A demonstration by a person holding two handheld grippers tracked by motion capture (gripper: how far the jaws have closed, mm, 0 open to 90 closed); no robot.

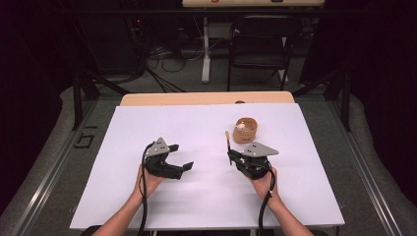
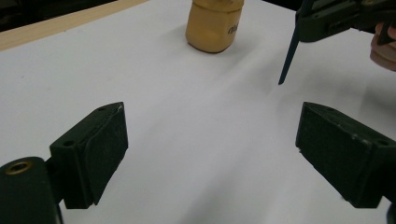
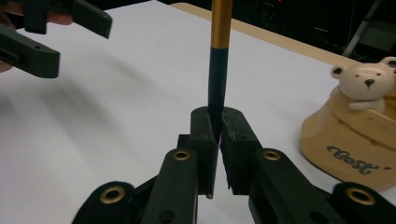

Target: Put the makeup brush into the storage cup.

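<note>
White sheet (image 1: 196, 132) bare between my grippers; bear-topped holder (image 1: 245, 130) just beyond right gripper (image 1: 229, 155) blocks forward path.

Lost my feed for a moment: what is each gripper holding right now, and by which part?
The right gripper is shut on the pen, pinching its dark lower end. The left gripper is open and holds nothing.

Dark script lettering reading "Best" is seen on the lower front of the tan bear holder (image 3: 348, 140); further letters are cut off. No other legible text is noted.
</note>
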